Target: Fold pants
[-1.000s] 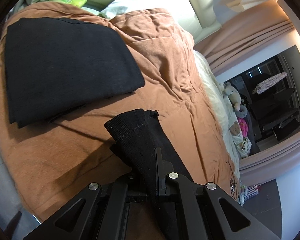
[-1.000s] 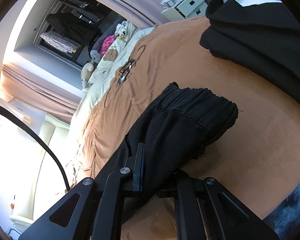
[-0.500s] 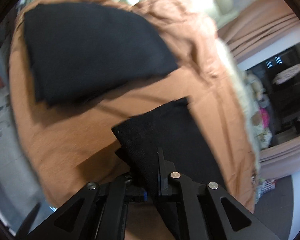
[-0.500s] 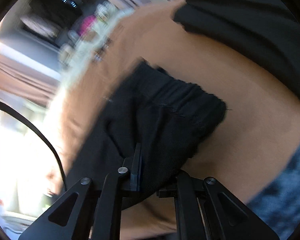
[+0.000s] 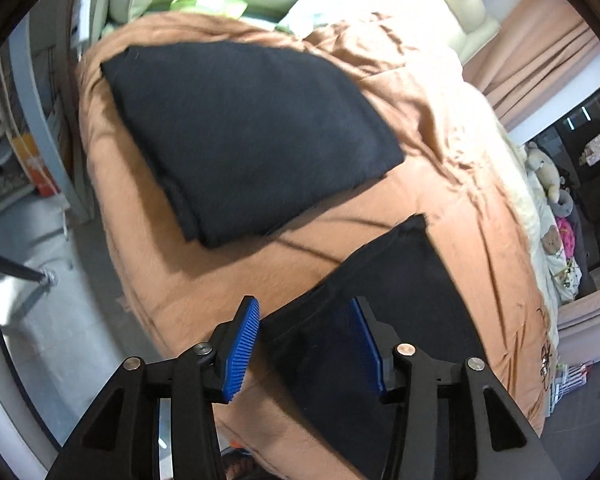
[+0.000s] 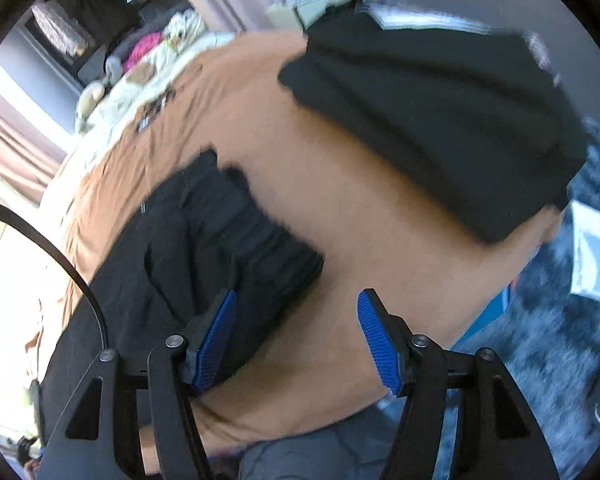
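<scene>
Black pants lie on the blanket, released; left gripper and right gripper have just opened, holding nothing, folded stack at eleven o'clock.

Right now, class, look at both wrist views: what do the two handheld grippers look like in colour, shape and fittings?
Both look alike. The left gripper and right gripper have matte black angular arms with triangular cut-outs and silver round screw heads at the joints. Each finger ends in a bright blue ribbed pad. A thin black cable curves past the right gripper's left side. No sleeves or hands show.
</scene>
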Demonstrator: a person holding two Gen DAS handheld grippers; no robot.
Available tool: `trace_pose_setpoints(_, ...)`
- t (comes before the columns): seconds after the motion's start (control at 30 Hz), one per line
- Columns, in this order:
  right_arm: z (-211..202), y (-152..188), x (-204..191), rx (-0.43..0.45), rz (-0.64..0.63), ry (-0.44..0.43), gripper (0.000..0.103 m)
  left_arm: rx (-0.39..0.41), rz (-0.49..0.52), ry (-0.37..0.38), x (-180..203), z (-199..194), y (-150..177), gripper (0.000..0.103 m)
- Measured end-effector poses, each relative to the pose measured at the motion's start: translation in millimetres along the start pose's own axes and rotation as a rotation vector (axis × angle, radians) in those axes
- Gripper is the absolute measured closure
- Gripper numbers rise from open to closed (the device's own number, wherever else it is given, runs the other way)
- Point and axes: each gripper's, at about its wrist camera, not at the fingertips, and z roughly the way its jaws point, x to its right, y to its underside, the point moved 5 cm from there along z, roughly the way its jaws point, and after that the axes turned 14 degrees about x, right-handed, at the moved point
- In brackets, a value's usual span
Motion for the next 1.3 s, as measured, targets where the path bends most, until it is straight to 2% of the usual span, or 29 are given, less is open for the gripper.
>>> trace_pose_setpoints(0.1, -9.7, -10.8, -14.7, 0.054, -0.028, -0.033, 0.042, 0.029, 0.021, 0.030, 19.2, -3.4, -8.7, 0.042)
trace_pose_setpoints(0.4, 14.2, -2.5, -95.2, 0.025, -0.190, -0.186, 0.042, -0.008, 0.074, 0.109, 89.9, 29.3, -5.5, 0.042)
trace_pose_setpoints(0.67, 54.5, 3.2, -165.4, -0.016, -0.344, -0.303, 0.042, -0.054, 0.137, 0.126, 145.8, 62.4, 6.1, 0.042)
trace_pose_setpoints(0.83, 85.0, 7.8, -209.4, -0.065, -0.495, -0.373, 0.042, -0.096, 0.191, 0.111, 175.5, 83.9, 13.5, 0.042)
trace_pose_setpoints(0.97, 98.0, 10.3, -241.3, -0.097, -0.617, -0.419, 0.034, -0.123, 0.193, 0.095, 186.8, 97.4, 17.8, 0.042)
trace_pose_setpoints(1.13, 117.2, 25.8, -283.9, -0.135, -0.718, -0.486, 0.034, -0.148, 0.202, 0.066, 198.4, 112.6, 24.2, 0.042)
trace_pose_setpoints(1.3, 140.6, 25.7, -321.5, -0.145, -0.803, -0.537, 0.034, -0.170, 0.246, -0.005, 203.2, 132.0, 30.1, 0.042)
